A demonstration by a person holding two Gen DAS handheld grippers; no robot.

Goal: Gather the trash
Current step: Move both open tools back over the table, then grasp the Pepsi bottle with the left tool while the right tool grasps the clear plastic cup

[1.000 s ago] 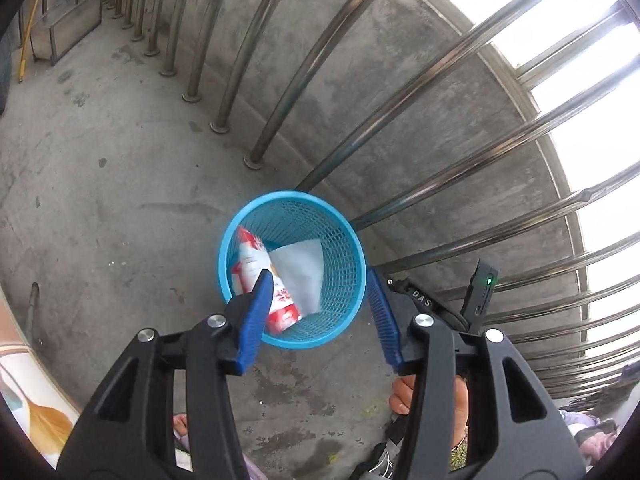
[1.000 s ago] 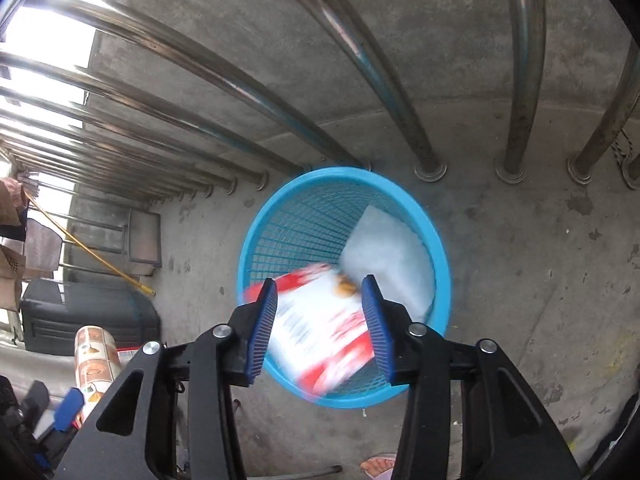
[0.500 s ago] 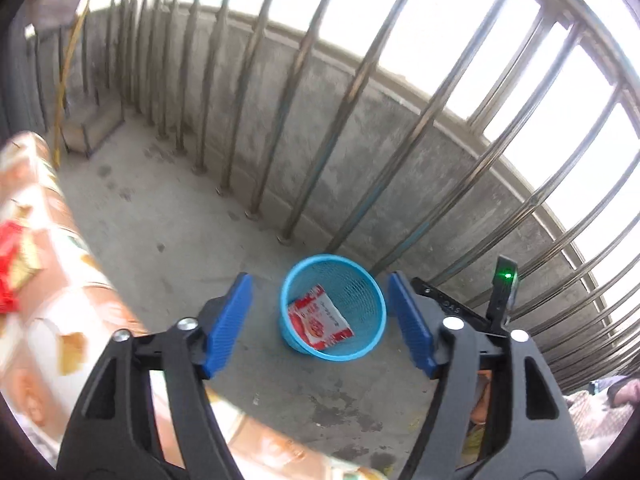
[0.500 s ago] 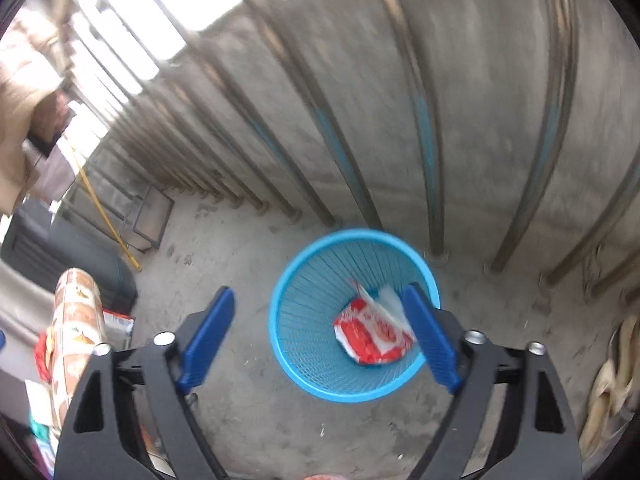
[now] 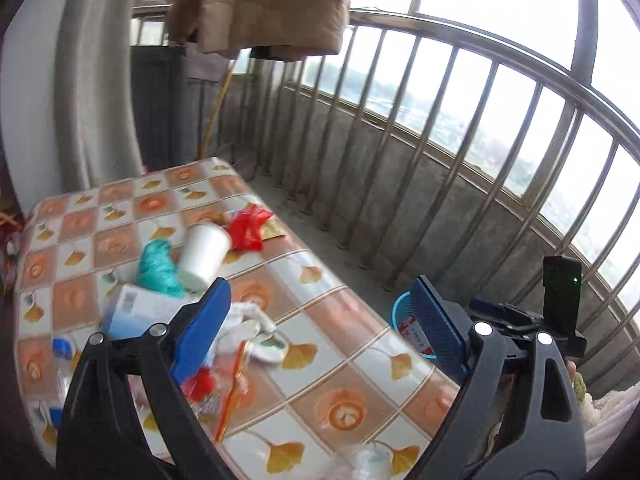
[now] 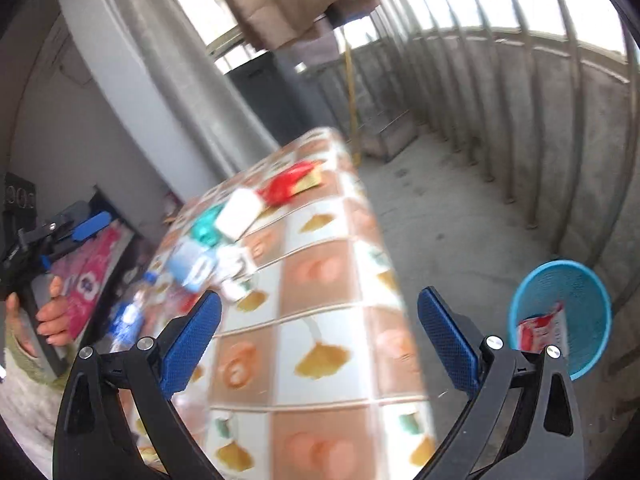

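The trash, a white paper cup on its side, a teal bag, a red bag and blurred wrappers, lies on the tabletop ahead of and to the left of the left tongs, whose jaws are opening wide with nothing between them. The right tongs are also opening, empty, over bare tabletop, the litter beyond their left pad. The blue basket stands on the floor to their right, holding a red-and-white packet; in the left view the tabletop edge and right pad hide most of it. Motion blur smears the nearest litter beyond naming.
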